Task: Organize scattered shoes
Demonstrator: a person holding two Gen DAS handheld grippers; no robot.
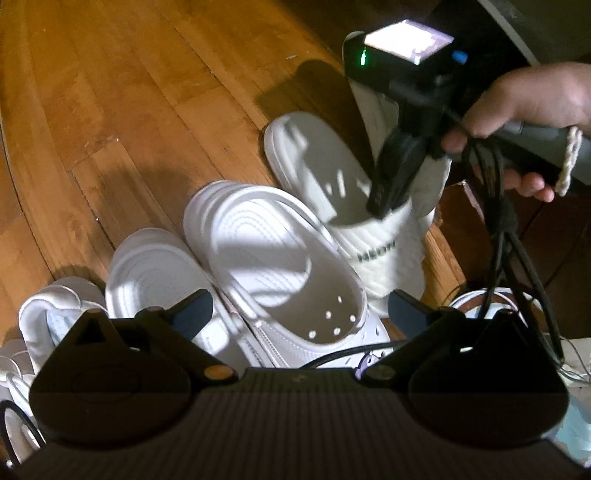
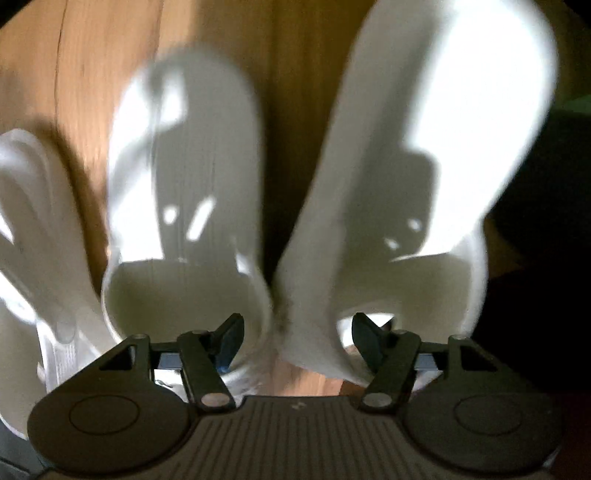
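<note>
On the wooden floor (image 1: 110, 110): right tool (image 2: 297, 343) spread wide, one finger inside each slide sandal (image 2: 192, 221), probably pairing them; left tool (image 1: 299, 314) apart, empty, above white clogs (image 1: 280, 266).

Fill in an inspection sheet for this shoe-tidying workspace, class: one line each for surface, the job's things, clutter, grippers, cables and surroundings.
Surface: wooden plank floor, partly sunlit.
Job's things: two white slides side by side; white clog with holes; white ridged shoe left of it; white sneaker at far left.
Clutter: pale items at the lower right edge of the left view, unclear.
Grippers: left gripper open, above the clog, holding nothing. Right gripper open, one finger inside each slide's strap; the frame is blurred.
Cables: black cable bundle hanging from the right hand.
Surroundings: dark furniture at upper right.
</note>
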